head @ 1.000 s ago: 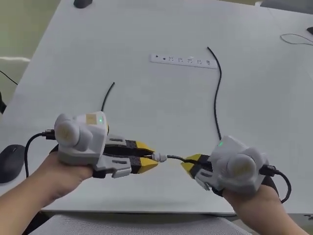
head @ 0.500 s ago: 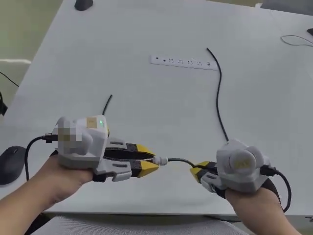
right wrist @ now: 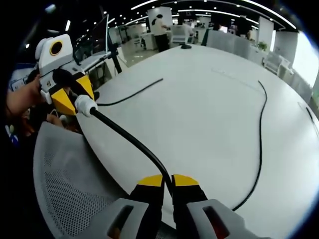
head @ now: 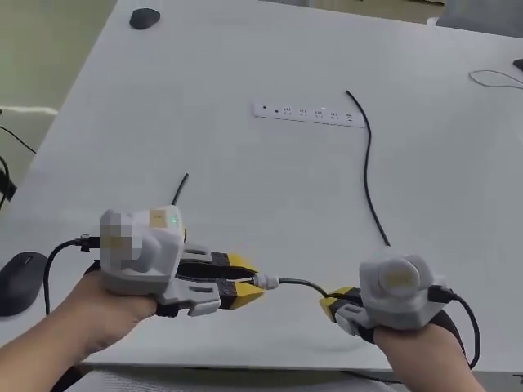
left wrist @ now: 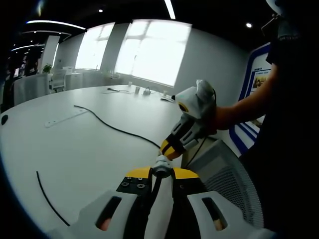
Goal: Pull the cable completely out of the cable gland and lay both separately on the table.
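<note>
Currently, left gripper (left wrist: pixel 162 174) clamps the cable gland (left wrist: pixel 161 165), right gripper (right wrist: pixel 167 180) clamps the cable (right wrist: pixel 128 139).

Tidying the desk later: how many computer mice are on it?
2: one mouse at the far left corner, another mouse at the near left edge. More may be hidden.

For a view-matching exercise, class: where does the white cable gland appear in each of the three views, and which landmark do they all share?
Head view: cable gland lower centre, at the left hand-held gripper's tips.
Left gripper view: lower centre, between that view's own jaw tips.
Right gripper view: upper left, at the far end of the gripped cable.
Shared landmark: the long loose cable.
</note>
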{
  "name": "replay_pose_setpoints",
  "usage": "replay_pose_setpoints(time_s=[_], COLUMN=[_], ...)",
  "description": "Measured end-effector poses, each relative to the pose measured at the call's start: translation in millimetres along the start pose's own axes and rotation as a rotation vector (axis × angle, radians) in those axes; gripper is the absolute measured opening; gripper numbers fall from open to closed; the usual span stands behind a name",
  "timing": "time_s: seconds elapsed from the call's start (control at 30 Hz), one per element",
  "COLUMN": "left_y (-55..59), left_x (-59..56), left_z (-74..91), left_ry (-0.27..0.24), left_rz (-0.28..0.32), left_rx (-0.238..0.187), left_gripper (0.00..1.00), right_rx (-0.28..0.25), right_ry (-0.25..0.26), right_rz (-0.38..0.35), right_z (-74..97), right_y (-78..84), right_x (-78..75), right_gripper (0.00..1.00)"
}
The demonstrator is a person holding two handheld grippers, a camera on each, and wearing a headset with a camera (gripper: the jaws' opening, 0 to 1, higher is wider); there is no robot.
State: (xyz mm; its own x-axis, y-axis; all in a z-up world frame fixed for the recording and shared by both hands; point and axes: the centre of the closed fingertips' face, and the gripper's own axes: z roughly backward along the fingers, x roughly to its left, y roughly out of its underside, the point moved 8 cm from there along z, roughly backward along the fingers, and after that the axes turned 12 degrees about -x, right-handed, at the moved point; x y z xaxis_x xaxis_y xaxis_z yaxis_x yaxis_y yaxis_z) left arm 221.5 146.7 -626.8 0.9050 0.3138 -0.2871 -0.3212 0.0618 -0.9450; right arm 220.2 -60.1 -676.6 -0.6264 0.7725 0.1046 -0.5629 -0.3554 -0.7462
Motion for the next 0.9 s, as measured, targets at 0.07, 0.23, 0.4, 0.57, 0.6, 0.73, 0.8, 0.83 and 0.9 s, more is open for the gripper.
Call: replay_pose_setpoints(time_s=[0.07,0.23,0.4,0.57,0.6,0.73,0.8,0.83,0.9], left_y=[-0.9,-3.1,-4.5,-4.4,-4.3,-4.0,-4.3,-4.6,-4.8], left_x=[1.7,2.5,2.6,1.2,0.1,-1.0,-1.1,-1.3,-1.8], left_z=[0.9,1.0,1.2,1.0,0.4,0.2,0.1,0.0,-0.5], left_ry=[-0.007,-0.013,-0.013,-0.013,-0.012,-0.012,-0.012,-0.011,-0.01], left_rz=[0.006,0.014,0.015,0.021,0.024,0.023,0.024,0.024,0.019], left_rx=[0.001,-0.004,-0.008,-0.011,-0.01,-0.007,-0.007,-0.007,-0.006], left_gripper=[0.15,0.15,0.15,0.15,0.15,0.15,0.15,0.15,0.15], right_rx=[-0.003,-0.013,-0.038,-0.131,-0.135,-0.152,-0.146,-0.149,-0.151], right_ry=[-0.004,-0.005,0.002,-0.013,-0.015,-0.069,-0.09,-0.098,-0.104], right_rz=[-0.006,0.021,0.059,0.193,0.239,0.377,0.412,0.433,0.458], right_z=[0.5,3.2,11.9,20.5,21.3,18.2,14.7,12.9,11.0], right_y=[-0.2,-1.6,-8.5,-31.9,-35.9,-50.0,-53.2,-54.8,-56.6], right_x=[0.1,1.6,5.9,19.6,23.2,44.0,52.7,56.4,60.7], right_gripper=[0.01,0.02,0.06,0.2,0.21,0.18,0.17,0.16,0.12])
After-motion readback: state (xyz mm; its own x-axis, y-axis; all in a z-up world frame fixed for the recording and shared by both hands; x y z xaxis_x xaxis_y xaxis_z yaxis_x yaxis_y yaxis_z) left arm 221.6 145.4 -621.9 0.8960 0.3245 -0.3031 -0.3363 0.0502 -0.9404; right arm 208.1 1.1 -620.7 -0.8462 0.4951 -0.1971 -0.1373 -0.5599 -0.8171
